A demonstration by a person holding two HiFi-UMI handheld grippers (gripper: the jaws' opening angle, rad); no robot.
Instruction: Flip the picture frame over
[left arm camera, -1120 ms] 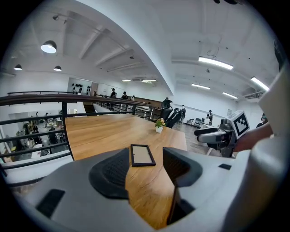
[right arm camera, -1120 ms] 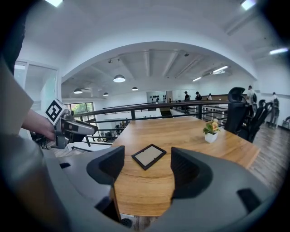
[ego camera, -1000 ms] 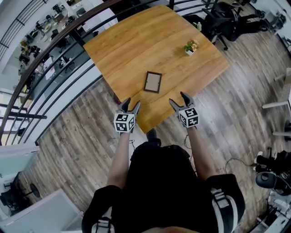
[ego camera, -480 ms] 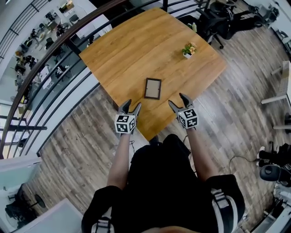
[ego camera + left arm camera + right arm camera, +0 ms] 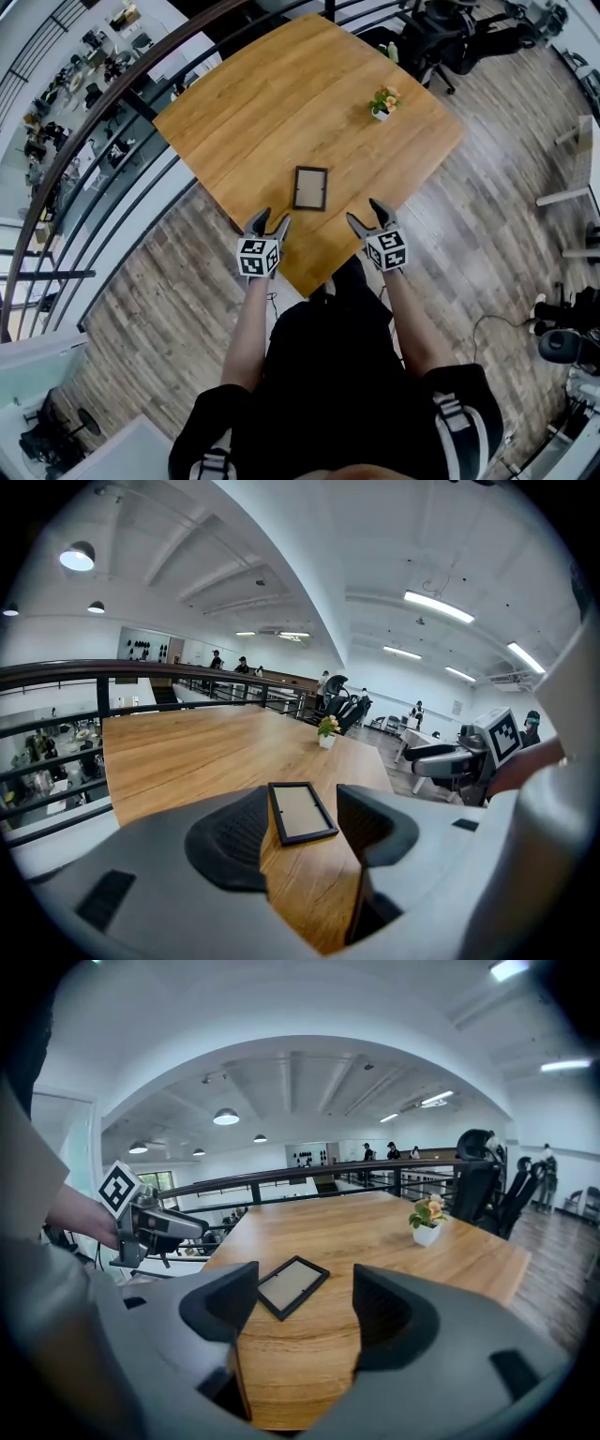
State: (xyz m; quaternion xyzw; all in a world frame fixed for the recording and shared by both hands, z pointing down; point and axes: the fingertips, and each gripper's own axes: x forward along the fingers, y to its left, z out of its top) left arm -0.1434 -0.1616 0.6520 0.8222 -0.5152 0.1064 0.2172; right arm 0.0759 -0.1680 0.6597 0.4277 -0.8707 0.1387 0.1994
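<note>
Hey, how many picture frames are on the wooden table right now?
1. The picture frame lies flat on the table near its close corner, just ahead of the open left gripper and right gripper. No other frame shows, and none seems hidden.

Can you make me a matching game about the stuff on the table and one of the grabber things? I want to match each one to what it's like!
Things:
1 picture frame
2 plant
3 table
4 left gripper

What it's like:
A jaws open, holding nothing
B light brown wood
C lying flat, dark border
D green, with small flowers

Pairs: 1-C, 2-D, 3-B, 4-A
</note>
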